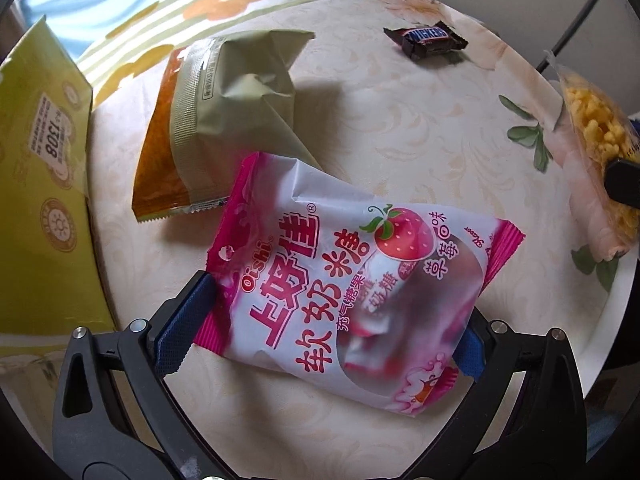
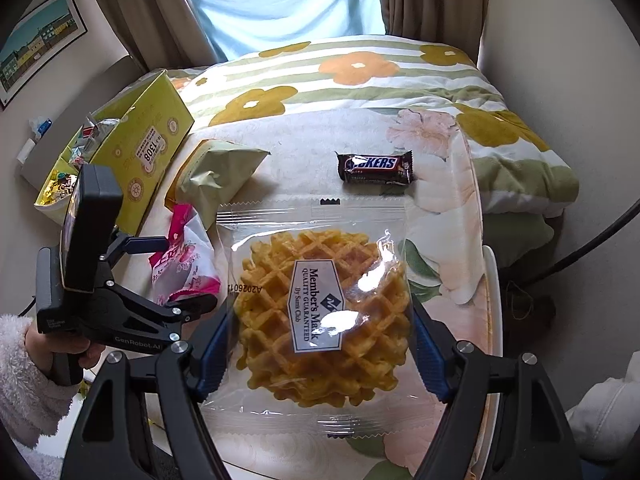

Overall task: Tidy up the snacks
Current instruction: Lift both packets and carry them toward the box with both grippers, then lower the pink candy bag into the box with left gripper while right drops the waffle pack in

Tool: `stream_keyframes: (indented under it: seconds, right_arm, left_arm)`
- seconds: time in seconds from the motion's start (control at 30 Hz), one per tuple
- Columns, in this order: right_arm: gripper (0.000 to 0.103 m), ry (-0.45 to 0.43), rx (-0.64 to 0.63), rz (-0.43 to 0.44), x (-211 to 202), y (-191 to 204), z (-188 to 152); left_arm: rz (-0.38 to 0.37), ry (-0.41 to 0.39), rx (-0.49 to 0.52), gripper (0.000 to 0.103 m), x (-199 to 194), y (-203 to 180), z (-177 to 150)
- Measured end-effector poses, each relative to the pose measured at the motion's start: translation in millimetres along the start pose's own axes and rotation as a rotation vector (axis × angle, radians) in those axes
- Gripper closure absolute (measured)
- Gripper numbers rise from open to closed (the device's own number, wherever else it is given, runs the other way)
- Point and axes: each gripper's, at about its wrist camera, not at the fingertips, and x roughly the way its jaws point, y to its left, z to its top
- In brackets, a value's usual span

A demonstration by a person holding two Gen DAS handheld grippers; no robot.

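While jaws flank it, waffle pack lies between.

landmark: the snickers bar, lying alone on the table.
left of the bar: a bare strip of cloth, then the green pouch; beyond it the yellow box stands as a wall at the table's left edge.
near side of the bar: the waffle packet almost touches it, filling the span between the right gripper fingers.
near-left of the bar: the pink candy bag sits between the left gripper fingers, its top corner overlapping the green pouch.
right of the bar: bare cloth out to the table's rim.
far side of the bar: a little bare cloth, then the floral bedding.
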Motion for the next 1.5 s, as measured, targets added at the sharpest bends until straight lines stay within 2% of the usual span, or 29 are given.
stream_keyframes:
  seconds: [0.2, 0.3, 0.53, 0.73, 0.77, 0.87, 1.03, 1.2, 1.37, 1.5]
  right_arm:
    - [0.029, -0.003, -0.001, -0.001, 1.5, 1.4, -1.3]
    - [0.029, -0.006, -0.011, 0.000, 0.2, 2.9, -1.5]
    - [0.029, -0.041, -0.029, -0.003, -16.8, 17.3, 3.0]
    - [0.029, -0.101, -0.047, -0.010, -48.8, 33.0, 22.1]
    - [0.029, -0.113, -0.052, -0.009, -54.8, 37.1, 27.1]
    - [0.029, -0.152, -0.076, -0.005, -70.2, 49.3, 42.7]
    - [0.029, -0.213, -0.124, 0.022, -86.1, 75.0, 73.0]
    - [0.029, -0.257, -0.196, 0.073, -88.3, 118.0, 105.2]
    - [0.029, -0.271, -0.259, 0.147, -74.8, 169.1, 136.1]
    - [0.029, -0.266, -0.303, 0.195, -55.4, 213.7, 158.3]
  left_arm:
    - [0.013, -0.023, 0.026, 0.033, -4.3, -4.9, -3.5]
    - [0.028, -0.032, 0.047, 0.039, -8.0, -12.8, -8.0]
    - [-0.011, -0.067, -0.005, 0.043, -40.4, -12.9, -7.4]
    - [-0.015, -0.141, -0.036, 0.043, -112.2, 14.4, 10.4]
    - [-0.011, -0.155, -0.042, 0.043, -133.0, 22.9, 23.1]
    - [-0.002, -0.201, -0.067, 0.043, -180.9, 30.9, 31.8]
    - [0.040, -0.273, -0.134, 0.043, -230.5, 72.3, 34.6]
    - [0.111, -0.325, -0.195, 0.043, -272.6, 124.0, 28.8]
    - [0.177, -0.342, -0.254, 0.043, -294.3, 183.3, 16.1]
    - [0.210, -0.334, -0.300, 0.043, -296.9, 229.5, 6.6]
